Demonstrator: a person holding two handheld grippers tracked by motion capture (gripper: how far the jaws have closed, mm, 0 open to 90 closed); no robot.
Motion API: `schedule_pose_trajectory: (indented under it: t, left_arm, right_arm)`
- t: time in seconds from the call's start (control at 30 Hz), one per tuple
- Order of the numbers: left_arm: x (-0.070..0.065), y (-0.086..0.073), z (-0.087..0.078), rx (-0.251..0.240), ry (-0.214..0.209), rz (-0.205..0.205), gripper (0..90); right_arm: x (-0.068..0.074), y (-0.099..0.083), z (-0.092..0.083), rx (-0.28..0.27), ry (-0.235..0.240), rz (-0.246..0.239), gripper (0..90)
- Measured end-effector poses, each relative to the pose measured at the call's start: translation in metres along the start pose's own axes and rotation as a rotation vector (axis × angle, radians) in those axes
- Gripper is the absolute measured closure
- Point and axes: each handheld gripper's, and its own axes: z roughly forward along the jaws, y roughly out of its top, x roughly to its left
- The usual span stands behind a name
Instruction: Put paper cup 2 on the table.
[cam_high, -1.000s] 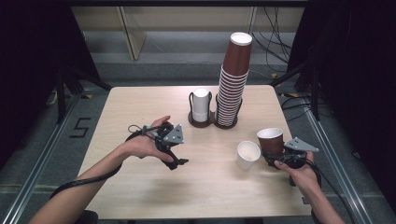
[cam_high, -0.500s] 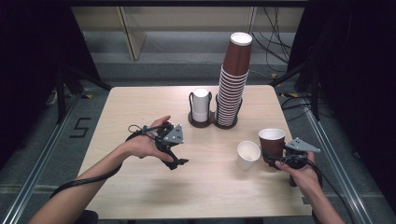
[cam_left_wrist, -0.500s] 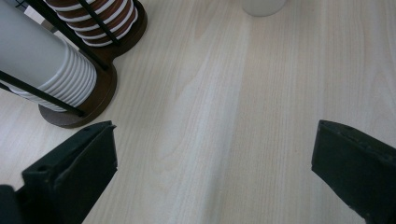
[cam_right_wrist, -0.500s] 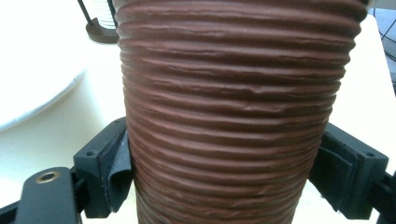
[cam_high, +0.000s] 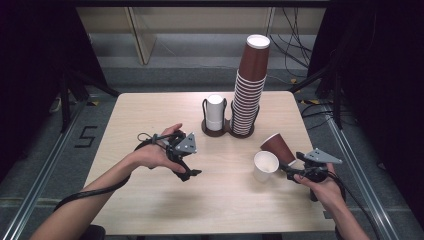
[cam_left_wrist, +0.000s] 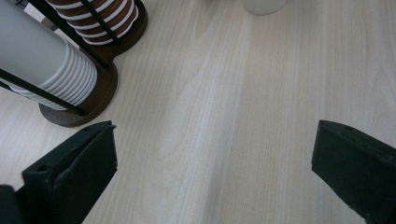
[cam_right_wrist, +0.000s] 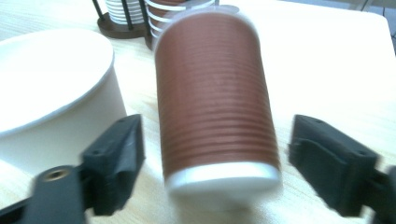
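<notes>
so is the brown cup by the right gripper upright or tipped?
Tipped. High view shows the brown cup leaning over beside the white cup; the right gripper jaws flank it without touching.

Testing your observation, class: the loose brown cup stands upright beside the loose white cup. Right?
Not quite: the loose brown cup is tilted, not upright, beside the loose white cup. The high view shows the tilt.
</notes>
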Motion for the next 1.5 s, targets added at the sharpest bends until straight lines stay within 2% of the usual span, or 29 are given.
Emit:
schedule_pose_trajectory:
  t: [0.07,0.1,0.2,0.23,0.33,0.37,0.43,0.47,0.5,0.53,0.57,0.63,0.7,0.77,0.8,0.83,0.9,0.93,1.0,1.03,1.13,1.2,1.23,1.27,1.3,1.33,1.4,1.43,1.5]
  left_arm:
    - [0.001,0.0,-0.001,0.006,0.001,0.007,0.0]
    - [0.001,0.0,-0.001,0.006,0.001,0.008,0.0]
    - [0.0,0.0,-0.001,-0.004,0.002,-0.002,0.0]
    - [0.001,0.0,-0.002,0.007,-0.001,0.011,0.0]
    - [0.001,-0.001,-0.003,-0.009,0.009,0.003,0.0]
    - [0.001,-0.001,-0.003,-0.018,0.013,-0.005,0.0]
    - [0.0,-0.004,-0.005,-0.041,0.026,-0.022,0.0]
    - [-0.001,-0.005,-0.006,-0.059,0.037,-0.032,0.0]
    - [-0.002,-0.007,-0.008,-0.074,0.048,-0.047,0.0]
    - [-0.003,-0.011,-0.01,-0.103,0.067,-0.068,0.0]
    - [-0.004,-0.015,-0.012,-0.134,0.086,-0.091,0.0]
    - [-0.008,-0.028,-0.018,-0.222,0.167,-0.174,0.0]
    - [-0.011,-0.04,-0.021,-0.294,0.25,-0.255,0.1]
    - [-0.013,-0.053,-0.031,-0.334,0.33,-0.297,0.1]
    - [-0.014,-0.057,-0.036,-0.352,0.355,-0.331,1.1]
    - [-0.015,-0.062,-0.043,-0.387,0.384,-0.376,2.0]
    - [-0.016,-0.075,-0.062,-0.462,0.462,-0.451,2.6]
    - [-0.016,-0.08,-0.068,-0.489,0.489,-0.469,3.0]
    - [-0.021,-0.091,-0.086,-0.543,0.616,-0.559,3.3]
    - [-0.023,-0.095,-0.094,-0.555,0.674,-0.573,4.3]
    - [-0.027,-0.102,-0.108,-0.6,0.786,-0.625,4.4]
    - [-0.027,-0.105,-0.114,-0.618,0.831,-0.649,4.4]
    - [-0.026,-0.106,-0.114,-0.618,0.835,-0.665,4.5]
    - [-0.025,-0.108,-0.113,-0.619,0.825,-0.671,4.5]
    - [-0.024,-0.109,-0.111,-0.61,0.813,-0.683,4.5]
    - [-0.023,-0.11,-0.11,-0.604,0.802,-0.691,4.5]
    - [-0.022,-0.112,-0.105,-0.6,0.776,-0.732,4.8]
    - [-0.022,-0.112,-0.105,-0.594,0.768,-0.74,5.1]
    - [-0.021,-0.112,-0.103,-0.59,0.756,-0.751,5.1]
  right_arm:
    - [0.004,0.001,0.001,0.0,-0.001,0.053,29.4]
    - [0.001,0.002,0.001,-0.003,-0.013,0.01,28.9]
    - [0.002,0.003,0.002,0.008,-0.004,0.017,25.6]
    - [0.004,0.002,0.001,0.015,0.002,0.051,24.4]
    - [0.001,0.002,0.001,0.008,0.004,0.032,22.9]
    - [-0.001,0.002,0.001,-0.003,-0.002,0.02,22.1]
    - [0.0,0.002,-0.001,0.002,-0.006,0.063,20.9]
    - [-0.003,0.002,-0.002,-0.015,-0.019,0.031,20.1]
    - [-0.001,0.002,-0.003,-0.01,-0.008,0.09,19.5]
    - [-0.005,0.002,-0.004,-0.034,-0.013,0.057,19.3]
    - [-0.003,0.002,-0.006,-0.03,-0.012,0.118,19.3]
    - [-0.009,0.005,-0.011,-0.058,-0.046,0.067,19.3]
    - [-0.009,0.006,-0.013,-0.068,-0.058,0.094,19.3]
    - [-0.009,0.007,-0.016,-0.079,-0.068,0.123,19.6]
    - [-0.013,0.008,-0.017,-0.09,-0.096,0.08,20.1]
    - [-0.01,0.008,-0.018,-0.095,-0.107,0.106,20.4]
    - [-0.014,0.009,-0.021,-0.095,-0.143,0.066,20.9]
    - [-0.011,0.008,-0.023,-0.079,-0.156,0.103,20.9]
    - [-0.016,0.008,-0.024,-0.081,-0.192,0.054,20.9]
    - [-0.014,0.006,-0.022,-0.076,-0.192,0.098,20.9]
    - [-0.017,0.005,-0.022,-0.045,-0.228,0.051,20.8]
    - [-0.016,0.004,-0.02,-0.029,-0.222,0.062,20.6]
    - [-0.013,0.004,-0.02,-0.014,-0.238,0.086,20.4]
    - [-0.016,0.004,-0.02,-0.016,-0.248,0.03,20.3]
    - [-0.014,0.005,-0.02,-0.01,-0.241,0.063,20.1]
    - [-0.016,0.005,-0.02,-0.015,-0.241,0.04,20.0]
    - [-0.012,0.005,-0.019,0.003,-0.232,0.091,19.7]
    - [-0.015,0.005,-0.018,-0.002,-0.227,0.053,19.4]
    - [-0.016,0.005,-0.017,0.005,-0.234,0.044,19.1]
